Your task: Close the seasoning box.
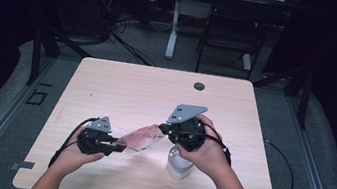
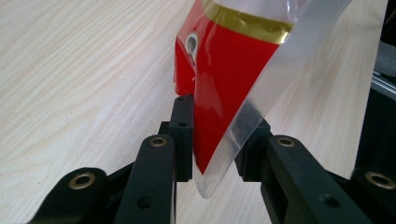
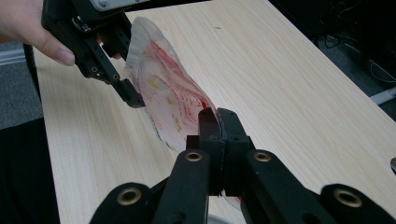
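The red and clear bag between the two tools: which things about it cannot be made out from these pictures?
- Bag print: too small in the high view, blurred and curled in the right gripper view.
- Its top: cut off by the upper edge in the left gripper view.
- The end in the right tool: hidden by the closed jaws.
- White container: mostly hidden under the right hand.

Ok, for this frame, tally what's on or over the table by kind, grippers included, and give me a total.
Black two-jaw grippers: 2, the left gripper and the right gripper
Red-and-clear plastic pouch, stretched between them: 1
Clear container, its kind unclear, on the table below the right hand: 1
Total: 4
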A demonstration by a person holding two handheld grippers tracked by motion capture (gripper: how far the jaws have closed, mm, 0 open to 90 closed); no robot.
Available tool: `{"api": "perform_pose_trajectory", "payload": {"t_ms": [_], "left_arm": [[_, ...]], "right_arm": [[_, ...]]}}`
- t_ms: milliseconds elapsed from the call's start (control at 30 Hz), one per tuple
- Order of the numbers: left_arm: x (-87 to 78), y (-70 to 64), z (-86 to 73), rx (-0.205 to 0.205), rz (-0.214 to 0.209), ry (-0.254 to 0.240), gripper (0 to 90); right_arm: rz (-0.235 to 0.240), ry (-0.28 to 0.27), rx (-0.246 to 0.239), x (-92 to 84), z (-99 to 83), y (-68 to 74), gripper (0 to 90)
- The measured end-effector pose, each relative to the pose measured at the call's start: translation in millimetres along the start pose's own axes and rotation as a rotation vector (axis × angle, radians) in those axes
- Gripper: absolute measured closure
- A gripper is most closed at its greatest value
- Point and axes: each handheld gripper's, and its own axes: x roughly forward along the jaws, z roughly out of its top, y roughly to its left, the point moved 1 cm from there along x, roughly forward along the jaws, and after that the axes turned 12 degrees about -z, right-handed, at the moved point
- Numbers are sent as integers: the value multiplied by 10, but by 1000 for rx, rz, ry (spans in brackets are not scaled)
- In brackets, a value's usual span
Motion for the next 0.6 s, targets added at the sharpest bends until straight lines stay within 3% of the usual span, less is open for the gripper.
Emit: {"api": "perform_pose_trajectory", "payload": {"t_ms": [167, 333, 600], "left_arm": [[70, 27, -17, -6, 4, 20, 722], [144, 40, -28, -14, 20, 37, 710], [203, 82, -58, -29, 38, 52, 699]], "right_arm": [[2, 12, -9, 51, 16, 10, 899], [-11, 39, -53, 84, 46, 40, 900], [-32, 52, -86, 155, 88, 99, 899]]}}
